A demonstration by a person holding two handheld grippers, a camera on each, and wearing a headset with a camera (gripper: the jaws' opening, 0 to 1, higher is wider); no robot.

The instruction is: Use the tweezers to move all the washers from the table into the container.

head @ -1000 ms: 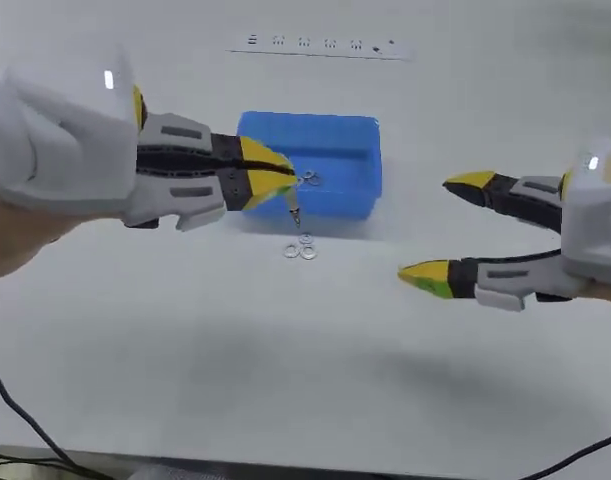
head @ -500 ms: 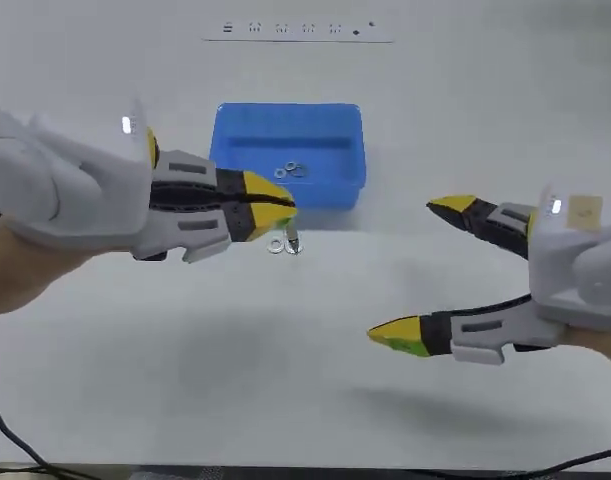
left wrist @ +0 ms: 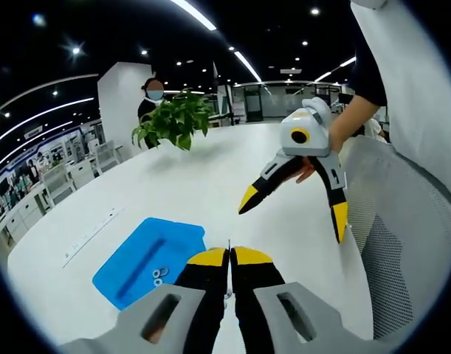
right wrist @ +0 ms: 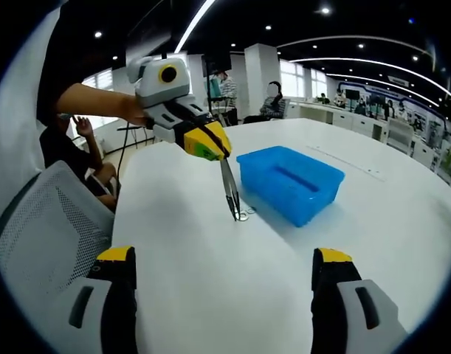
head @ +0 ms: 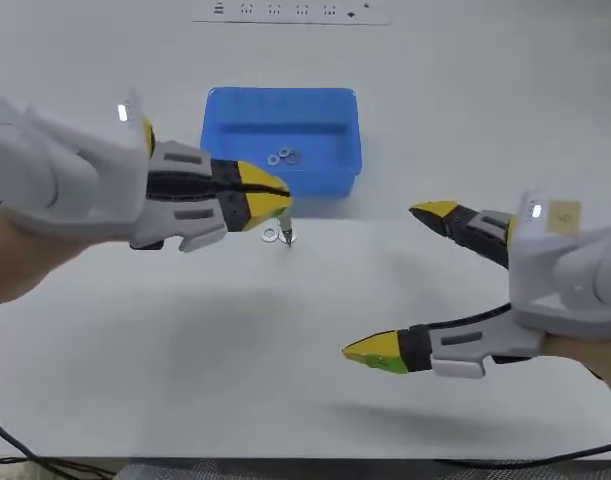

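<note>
Head view: the left gripper [head: 275, 205] is clamped on the tweezers [head: 286, 232], their tips down by the washers [head: 272, 235] on the table [head: 285, 330], just near of the blue container [head: 281, 94]. The right gripper [head: 390, 282] is spread wide and empty on the right. Left gripper view: its jaws press together, with the container to the far left. Right gripper view: the tweezer tips are at the washers. These look thin, light and slick, so pinch one across its rim, through the hole

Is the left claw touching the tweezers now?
Touching. The right gripper view shows the left claw shut on the upper end of the tweezers, which stick out from between its closed tips.
</note>
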